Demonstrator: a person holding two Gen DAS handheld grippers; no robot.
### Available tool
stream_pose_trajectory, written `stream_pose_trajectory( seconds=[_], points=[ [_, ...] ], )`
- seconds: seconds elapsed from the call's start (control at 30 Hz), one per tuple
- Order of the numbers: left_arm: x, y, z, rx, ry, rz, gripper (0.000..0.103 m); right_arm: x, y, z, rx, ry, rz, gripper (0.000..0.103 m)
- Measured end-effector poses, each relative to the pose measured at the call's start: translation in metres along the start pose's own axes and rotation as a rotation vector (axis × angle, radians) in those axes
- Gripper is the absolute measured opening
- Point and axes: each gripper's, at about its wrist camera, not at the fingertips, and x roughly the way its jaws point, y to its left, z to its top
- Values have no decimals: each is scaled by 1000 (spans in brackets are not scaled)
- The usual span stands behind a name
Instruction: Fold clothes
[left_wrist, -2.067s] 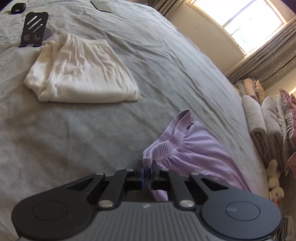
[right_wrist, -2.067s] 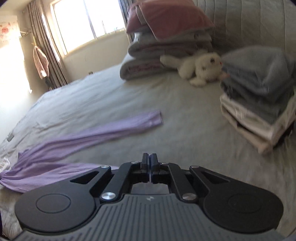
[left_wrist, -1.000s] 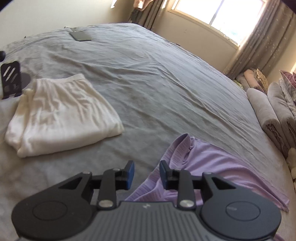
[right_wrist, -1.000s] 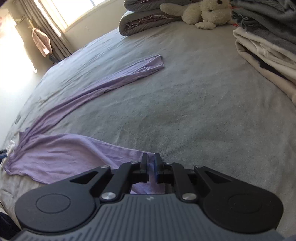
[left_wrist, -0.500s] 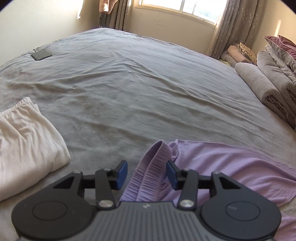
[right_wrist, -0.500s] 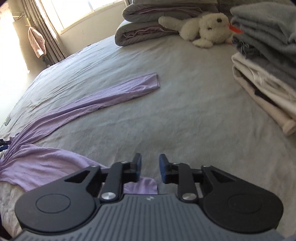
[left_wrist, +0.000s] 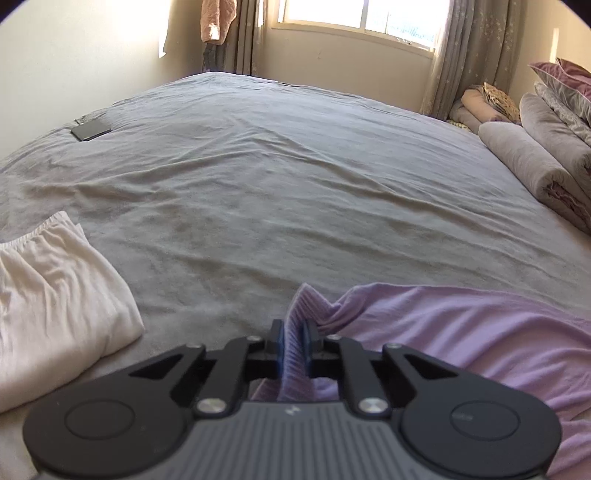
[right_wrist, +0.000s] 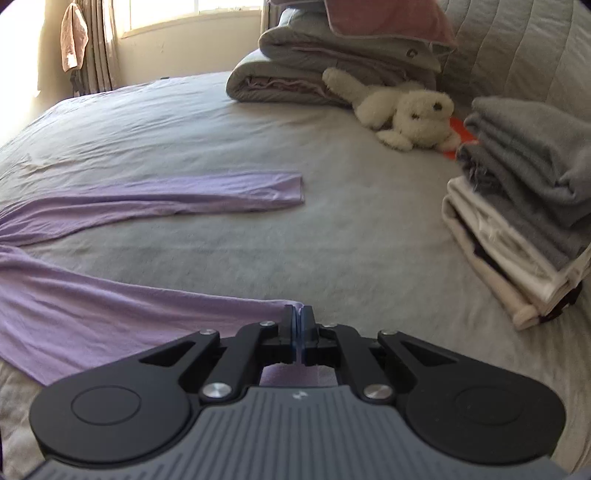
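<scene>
Both jaws just closed, left hand-held gripper (left_wrist: 293, 338) clamping ribbed lilac garment (left_wrist: 461, 325), right hand-held gripper (right_wrist: 298, 325) pinching its hem.

purple top (left_wrist: 461, 332): thin matt cloth, ribbed at the hem
bedsheet (left_wrist: 295, 177): grey matt cloth, creased
toy dog (right_wrist: 410, 114): white fluffy plush
left gripper (left_wrist: 293, 338): matt black plastic, shiny metal screws

- A white plush dog (right_wrist: 410, 114) lies on the grey bed (right_wrist: 332, 229), against rolled grey bedding (right_wrist: 295, 74).
- A dark flat device (left_wrist: 91, 130) rests near the bed's far left corner.
- Curtains (left_wrist: 469, 55) hang beyond the bed.
</scene>
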Motion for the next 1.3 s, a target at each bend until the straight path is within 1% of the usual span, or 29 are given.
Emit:
stream_pose_trajectory(
  seconds=[0.07, 0.23, 0.33, 0.47, 0.53, 0.6, 0.67, 0.73, 0.8, 0.83, 0.87, 0.93, 0.97, 1.0, 1.07, 1.1, 1.13, 1.17, 1.2, 1.3],
  points=[
    [-2, 4, 3, -38, -27, 2, 5, 1, 0, 6, 0, -19, -26, 3],
    [-5, 14, 8, -121, -88, 6, 5, 20, 3, 14, 33, -24, -75, 3],
    [-5, 19, 11, -168, -121, 7, 5, 18, 6, 14, 66, -60, -111, 3],
    [2, 30, 13, -248, -125, -8, 5, 14, 8, 16, 90, -113, -171, 3],
    [5, 30, 14, -253, -122, -1, 5, 12, 7, 18, 99, -135, -199, 3],
    [9, 27, 14, -245, -118, 10, 5, 17, 5, 18, 109, -114, -208, 3],
    [13, 24, 11, -226, -101, 29, 5, 34, 0, 13, 127, -34, -208, 3],
    [16, 23, 9, -203, -92, 44, 6, 52, -7, 3, 158, 45, -231, 2],
    [16, 22, 8, -188, -93, 43, 6, 57, -12, -2, 155, 66, -294, 2],
    [16, 22, 8, -190, -86, 40, 7, 55, -14, -3, 156, 56, -300, 2],
    [15, 22, 9, -195, -76, 35, 8, 51, -16, -2, 162, 40, -285, 2],
    [14, 23, 10, -207, -55, 29, 12, 47, -12, 9, 176, 22, -204, 4],
    [13, 23, 11, -212, -51, 28, 14, 46, -8, 15, 183, 17, -159, 13],
    [12, 24, 12, -217, -51, 27, 16, 45, -4, 22, 190, 12, -113, 16],
    [9, 26, 13, -226, -49, 31, 16, 43, 3, 35, 204, 3, -22, 33],
    [8, 26, 14, -229, -50, 33, 17, 45, 6, 42, 230, 3, 32, 48],
    [7, 27, 14, -233, -50, 31, 18, 52, 9, 50, 279, 14, 84, 54],
    [6, 27, 14, -236, -51, 26, 19, 60, 11, 57, 332, 29, 125, 55],
    [5, 27, 14, -236, -50, 20, 19, 71, 13, 63, 376, 45, 147, 55],
    [5, 25, 14, -232, -52, 10, 19, 108, 23, 76, 479, 91, 151, 55]
  ],
)
